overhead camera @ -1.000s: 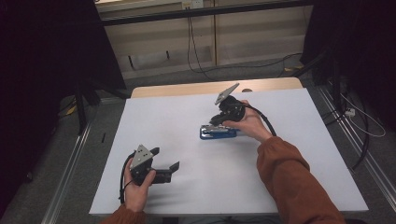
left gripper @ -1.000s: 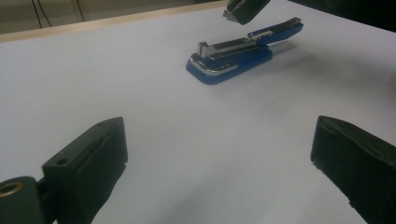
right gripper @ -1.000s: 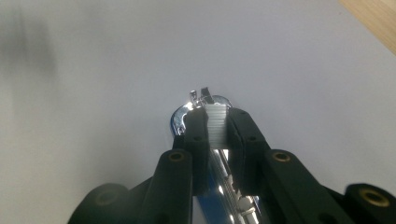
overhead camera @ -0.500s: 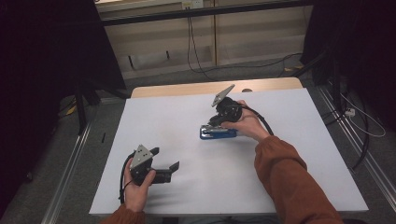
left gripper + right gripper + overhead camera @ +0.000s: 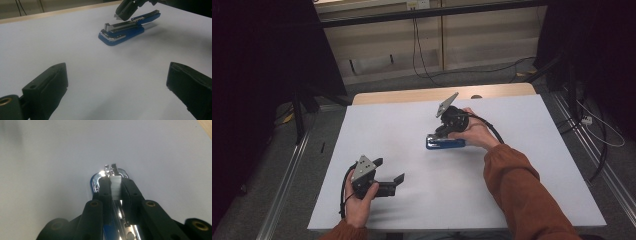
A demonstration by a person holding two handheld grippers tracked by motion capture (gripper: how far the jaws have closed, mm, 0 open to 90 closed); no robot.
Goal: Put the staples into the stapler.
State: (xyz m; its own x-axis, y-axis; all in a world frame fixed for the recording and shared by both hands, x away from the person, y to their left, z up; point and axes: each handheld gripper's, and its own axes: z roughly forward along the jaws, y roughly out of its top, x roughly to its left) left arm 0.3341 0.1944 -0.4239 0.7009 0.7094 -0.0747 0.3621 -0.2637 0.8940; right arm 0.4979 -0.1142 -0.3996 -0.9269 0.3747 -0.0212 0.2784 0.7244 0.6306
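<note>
Nearest the person, the left gripper rests low over the counter at the near left, its jaws spread wide with nothing between them, pointing toward the middle of the sheet. The left hand grips its body from below, the wrist lying close to the near edge.

Farther out, a little past the middle of the counter, lies the blue stapler, its top swung open so the metal channel shows. Its long axis runs across the counter, left to right in the high view, with the rounded nose toward the left. The right gripper comes down on it from the far right side, tilted steeply, and is clamped on a strip of staples held over the stapler's channel near the nose. The strip lines up with the channel, so seating it looks like the move in hand. The right hand is by far the nearer, forearm reaching diagonally in.
</note>
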